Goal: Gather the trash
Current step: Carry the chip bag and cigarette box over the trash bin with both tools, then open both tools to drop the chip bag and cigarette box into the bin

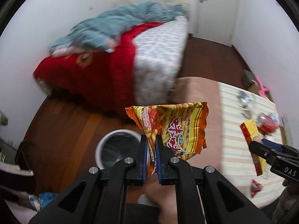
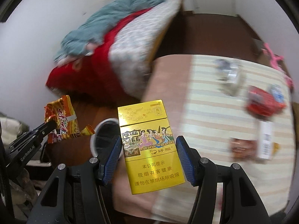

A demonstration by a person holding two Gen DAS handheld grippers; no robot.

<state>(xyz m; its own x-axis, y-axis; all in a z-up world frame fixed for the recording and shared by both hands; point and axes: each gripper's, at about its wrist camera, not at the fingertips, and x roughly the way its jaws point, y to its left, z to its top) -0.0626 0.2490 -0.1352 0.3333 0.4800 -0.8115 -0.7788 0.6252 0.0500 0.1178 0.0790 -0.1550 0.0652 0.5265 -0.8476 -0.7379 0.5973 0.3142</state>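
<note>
My left gripper point(image 1: 151, 140) is shut on an orange and yellow snack bag point(image 1: 173, 125), held in the air just right of a white trash bin point(image 1: 115, 147) on the wooden floor. The bag also shows at the left of the right wrist view point(image 2: 63, 120). My right gripper point(image 2: 147, 143) holds a yellow cigarette pack point(image 2: 149, 149) between its blue pads point(image 2: 182, 156), above the table edge, with the bin point(image 2: 104, 136) behind it. The pack also shows in the left wrist view point(image 1: 252, 136).
A table with a striped cloth point(image 2: 214, 112) carries more litter: a red wrapper point(image 2: 265, 102), a white box point(image 2: 265, 141), a small brown packet point(image 2: 243, 147) and a clear crumpled wrapper point(image 2: 229, 74). A bed with red and teal bedding point(image 1: 104, 59) stands behind the bin.
</note>
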